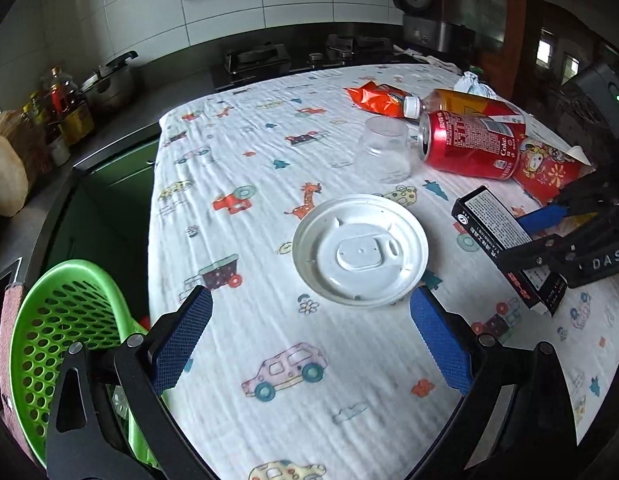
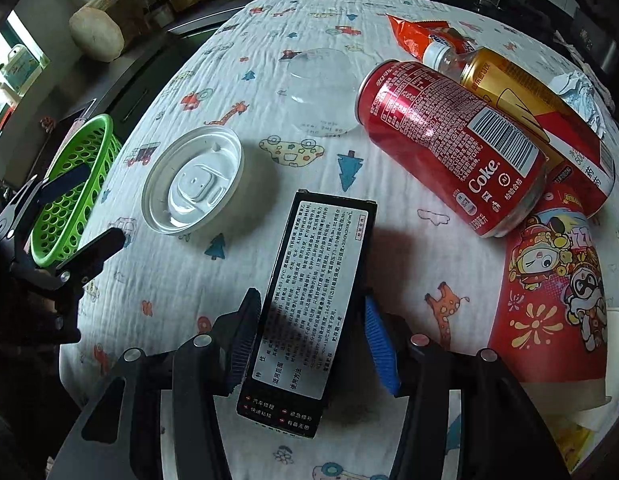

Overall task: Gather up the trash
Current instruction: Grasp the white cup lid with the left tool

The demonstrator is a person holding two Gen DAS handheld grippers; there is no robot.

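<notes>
My right gripper [image 2: 309, 320] is shut on a black box with a white label [image 2: 313, 300]; the box also shows in the left wrist view [image 1: 505, 240]. My left gripper [image 1: 309, 308] is open, just short of a white plastic lid [image 1: 359, 250] on the cloth, also seen in the right wrist view [image 2: 193, 186]. A red Coke can [image 2: 453, 148] lies on its side beside a capped bottle [image 2: 521, 96], an orange snack bag [image 2: 421, 32], a clear plastic cup [image 2: 323, 88] and a red paper cup [image 2: 557, 288]. A green basket [image 1: 61, 328] sits off the table's left edge.
The table has a white cartoon-print cloth [image 1: 269, 360]. Crumpled paper [image 2: 577, 92] lies at the far right. A kitchen counter with a stove [image 1: 257, 60], a pot [image 1: 109, 84] and bottles [image 1: 65, 108] runs behind.
</notes>
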